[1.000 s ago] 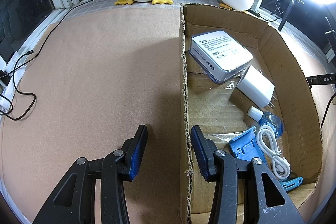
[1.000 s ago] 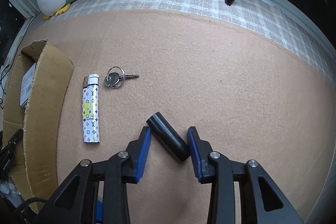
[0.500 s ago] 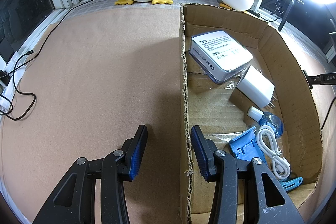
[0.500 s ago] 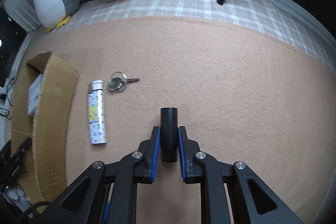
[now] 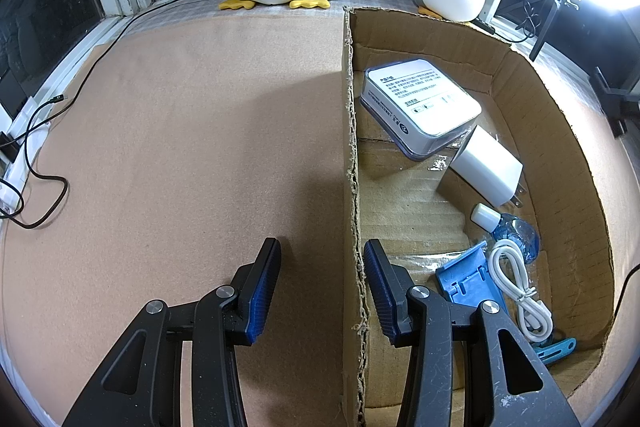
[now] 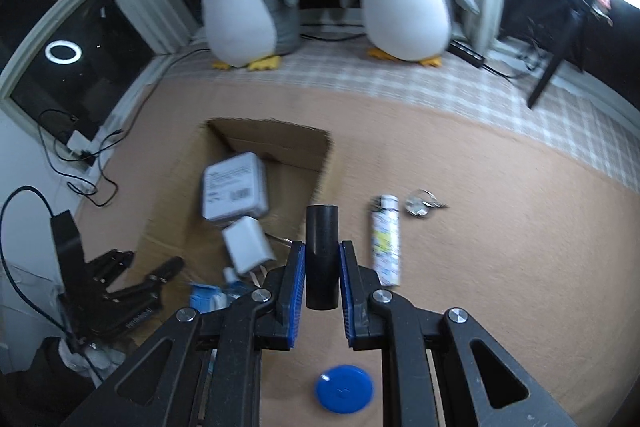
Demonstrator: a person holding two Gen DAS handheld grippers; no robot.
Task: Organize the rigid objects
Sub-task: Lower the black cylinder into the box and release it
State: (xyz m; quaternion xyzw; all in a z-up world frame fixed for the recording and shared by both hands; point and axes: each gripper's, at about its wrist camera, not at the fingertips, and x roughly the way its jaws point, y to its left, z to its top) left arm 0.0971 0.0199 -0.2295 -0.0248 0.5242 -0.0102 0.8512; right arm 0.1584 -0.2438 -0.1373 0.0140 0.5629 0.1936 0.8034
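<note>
Right gripper (image 6: 322,277): clamping the black cylinder (image 6: 321,255), carrying it above the mat beside the cardboard box (image 6: 276,143).
Left gripper (image 5: 322,291): fingers spread, straddling the box wall (image 5: 349,163), gripping nothing.
Doing it well: keeping the cylinder level, clearing the wall, releasing low beside the white charger (image 6: 248,245).
Change: cylinder is now lifting off the mat; view is swinging boxward; lighter (image 6: 385,241) and keys (image 6: 422,207) are remaining outside.

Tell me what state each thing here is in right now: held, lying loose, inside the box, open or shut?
Left gripper: open, straddling the box wall.
Right gripper: shut on black cylinder.
Black cylinder: held off the mat.
Brown cardboard box: open-topped.
White square case: in box.
White charger plug: in box.
White coiled cable: in box.
Patterned lighter: on mat.
Silver key: on mat.
Blue round disc: on mat.
</note>
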